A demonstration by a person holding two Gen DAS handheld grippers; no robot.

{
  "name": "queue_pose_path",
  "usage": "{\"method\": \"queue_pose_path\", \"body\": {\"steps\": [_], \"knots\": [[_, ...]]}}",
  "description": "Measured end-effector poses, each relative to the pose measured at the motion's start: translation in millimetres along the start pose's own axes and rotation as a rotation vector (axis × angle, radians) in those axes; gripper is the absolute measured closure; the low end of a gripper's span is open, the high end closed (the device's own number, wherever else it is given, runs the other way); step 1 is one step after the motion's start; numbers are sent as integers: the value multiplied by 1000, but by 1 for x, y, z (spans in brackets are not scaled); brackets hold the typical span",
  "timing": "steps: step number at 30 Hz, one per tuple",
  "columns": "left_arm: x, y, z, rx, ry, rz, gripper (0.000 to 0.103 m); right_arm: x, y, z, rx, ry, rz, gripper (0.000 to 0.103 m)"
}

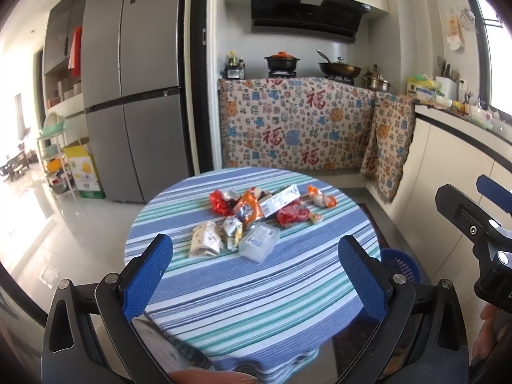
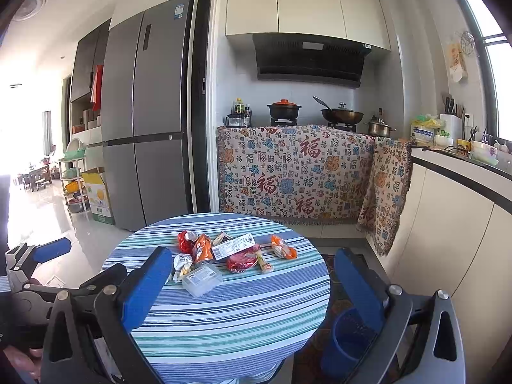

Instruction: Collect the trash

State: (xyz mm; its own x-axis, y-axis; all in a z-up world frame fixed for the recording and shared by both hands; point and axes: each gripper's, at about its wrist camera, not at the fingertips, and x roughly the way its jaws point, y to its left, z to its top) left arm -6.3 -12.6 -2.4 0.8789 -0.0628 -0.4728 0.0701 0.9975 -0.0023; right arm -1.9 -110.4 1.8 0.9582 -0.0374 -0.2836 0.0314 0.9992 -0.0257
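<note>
- Left wrist view: the left gripper is hovering over the near half of the round table with its two blue fingers spread wide and holding nothing.
- The trash pile is lying on the striped cloth ahead of the fingertips, between their lines and apart from both; nothing is touching the pads.
- Closest to the fingers, the clear plastic box is sitting at the pile's near edge, with a cream patterned wrapper just beside it on the left and a crumpled silver wrapper between them.
- Behind these, I am counting one orange bag, one red foil wrapper, one white carton, one red packet and one orange-and-white packet.
- One blue basket is standing on the floor just beside the table, behind the right finger.
- The right gripper is showing at the right edge, off the table; this view is not showing how far it is open.
- Right wrist view: the right gripper is hanging wide open and empty, its fingers framing the table.
- The pile is lying beyond the tips, nearer the left finger; the plastic box is sitting just beside that finger's tip, though contact is unclear.
- The basket is standing on the floor, partly hidden by the right finger.
</note>
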Motion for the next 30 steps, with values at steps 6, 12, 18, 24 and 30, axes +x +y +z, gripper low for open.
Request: {"method": "queue_pose_path", "body": {"steps": [6,12,18,24,30], "knots": [[2,-2,-1,7,8,-2,0,1,-2,-3,2,8,2,0],[3,-2,-1,4,13,3,0,2,-1,-3,3,8,1,0],[9,-5,-1,10,24,4,0,9,-5,-7,12,23,-2,0],[23,-10,-7,17,55,4,0,23,-10,-15,22,47,1,0],[57,-1,-27,-24,121,-10,0,56,-19,-36,48,74,-6,0]]}}
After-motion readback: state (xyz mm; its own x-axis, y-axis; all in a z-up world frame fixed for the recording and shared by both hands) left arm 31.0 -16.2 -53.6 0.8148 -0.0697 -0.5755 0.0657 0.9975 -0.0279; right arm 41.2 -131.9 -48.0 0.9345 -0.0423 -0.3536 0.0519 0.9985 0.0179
